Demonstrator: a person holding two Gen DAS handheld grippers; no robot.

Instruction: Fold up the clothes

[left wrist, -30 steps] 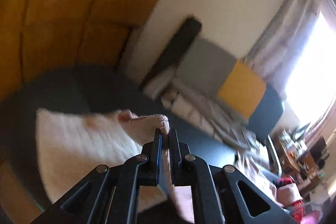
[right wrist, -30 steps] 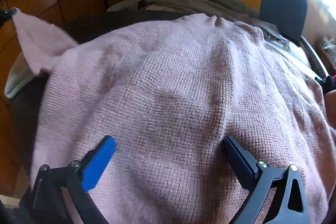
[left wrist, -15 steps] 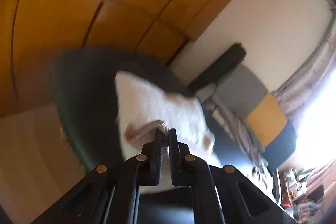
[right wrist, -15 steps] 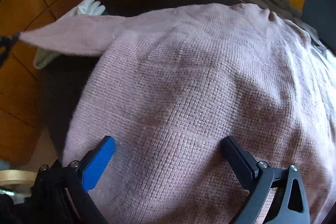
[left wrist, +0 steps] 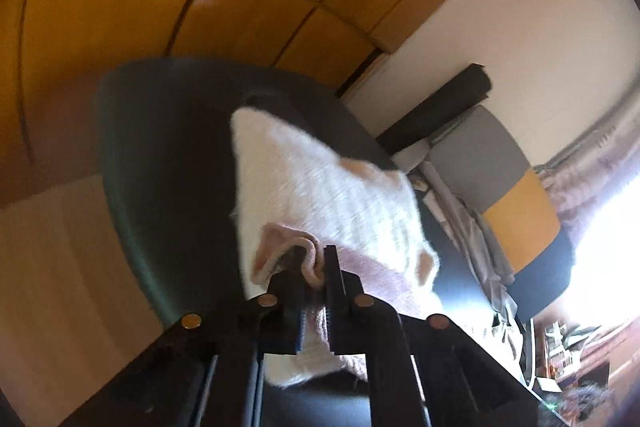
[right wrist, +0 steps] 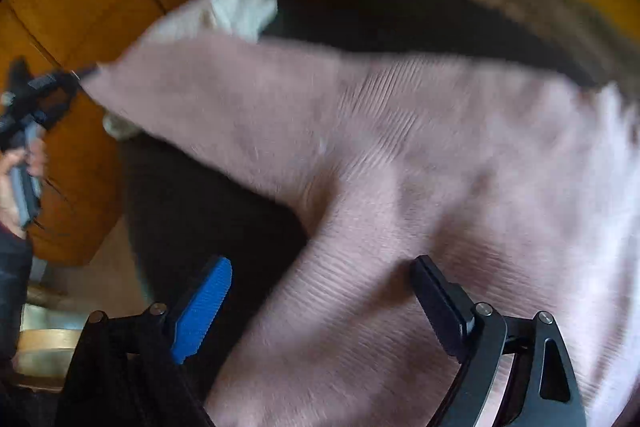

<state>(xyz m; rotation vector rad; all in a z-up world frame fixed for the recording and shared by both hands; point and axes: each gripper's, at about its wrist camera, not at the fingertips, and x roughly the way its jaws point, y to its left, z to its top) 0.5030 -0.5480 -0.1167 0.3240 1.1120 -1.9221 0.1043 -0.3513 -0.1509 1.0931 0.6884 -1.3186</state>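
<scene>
A pink knit sweater (right wrist: pixel 420 179) lies spread over a dark round table (right wrist: pixel 192 203). My left gripper (left wrist: pixel 314 261) is shut on the cuff of its sleeve (left wrist: pixel 292 247). In the right wrist view that gripper (right wrist: pixel 48 87) holds the sleeve (right wrist: pixel 224 95) stretched out to the left, above the table. My right gripper (right wrist: pixel 324 291) is open and empty, its jaws wide apart just over the sweater's body.
A folded white fluffy garment (left wrist: pixel 320 187) lies on the table's far part and also shows in the right wrist view (right wrist: pixel 244 7). Wooden cabinet doors (left wrist: pixel 160 7) stand behind the table. A grey, yellow and dark cushioned seat (left wrist: pixel 508 195) with clothes is at the right.
My left gripper has pulled the sleeve out to the left, away from the sweater's body. My right gripper has shifted left over the sweater, so that dark table now shows under its left jaw.
</scene>
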